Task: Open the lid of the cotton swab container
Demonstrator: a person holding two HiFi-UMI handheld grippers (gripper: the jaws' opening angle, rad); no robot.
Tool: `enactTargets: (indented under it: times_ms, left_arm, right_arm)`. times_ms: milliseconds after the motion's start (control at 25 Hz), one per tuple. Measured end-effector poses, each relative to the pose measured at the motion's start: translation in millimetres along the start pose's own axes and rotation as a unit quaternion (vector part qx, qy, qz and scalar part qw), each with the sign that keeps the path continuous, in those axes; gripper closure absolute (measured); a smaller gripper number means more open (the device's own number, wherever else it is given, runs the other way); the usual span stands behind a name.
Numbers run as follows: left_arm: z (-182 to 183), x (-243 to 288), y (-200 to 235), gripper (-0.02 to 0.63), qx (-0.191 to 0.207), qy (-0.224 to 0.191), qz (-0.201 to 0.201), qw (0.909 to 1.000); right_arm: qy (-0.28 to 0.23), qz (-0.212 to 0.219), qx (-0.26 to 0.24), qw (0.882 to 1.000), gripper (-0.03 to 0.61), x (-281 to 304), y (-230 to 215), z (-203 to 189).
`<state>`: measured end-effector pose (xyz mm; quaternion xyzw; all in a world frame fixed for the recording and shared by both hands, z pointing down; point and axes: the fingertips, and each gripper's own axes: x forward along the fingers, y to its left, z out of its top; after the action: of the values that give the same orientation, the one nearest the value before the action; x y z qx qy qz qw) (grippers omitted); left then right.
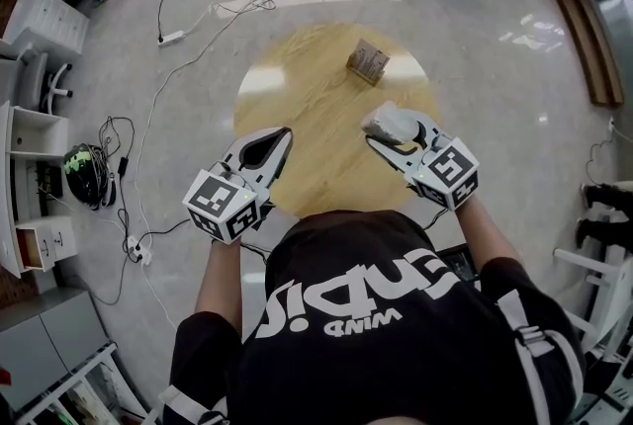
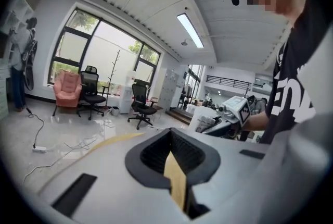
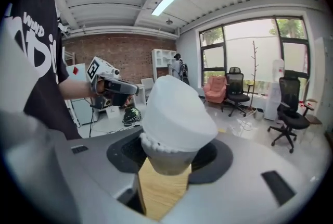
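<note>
While the right gripper (image 1: 394, 128) clamps the cotton swab container (image 3: 166, 159), lid (image 3: 178, 108) on, over the tabletop (image 1: 316, 97) right of frame centre to steady it, we note the left gripper (image 1: 277, 141) closed and empty.

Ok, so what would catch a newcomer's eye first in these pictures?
The white round plastic cotton swab container, lid on, gripped by the right gripper over the near right side of the round wooden table. Then the left gripper, shut and empty, at the near left, and a small brown box at the far side.
</note>
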<state>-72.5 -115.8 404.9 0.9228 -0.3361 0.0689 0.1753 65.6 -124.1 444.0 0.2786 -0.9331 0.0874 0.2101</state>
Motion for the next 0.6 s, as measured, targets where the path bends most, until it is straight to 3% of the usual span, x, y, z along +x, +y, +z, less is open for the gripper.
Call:
enactTargets:
  times_ms: [320, 600]
  left_arm:
    - [-15.7, -13.3, 16.3, 0.603, 0.022, -0.038, 0.105, 0.9936]
    - [-32.7, -24.7, 24.1, 0.603, 0.03, -0.058, 0.156, 0.9855]
  right_arm:
    - [-0.045, -0.116, 0.075, 0.989, 0.379, -14.2, -26.6, -7.5]
    - [-0.049, -0.15, 0.11, 0.981, 0.379, -14.1, -29.0, -24.7]
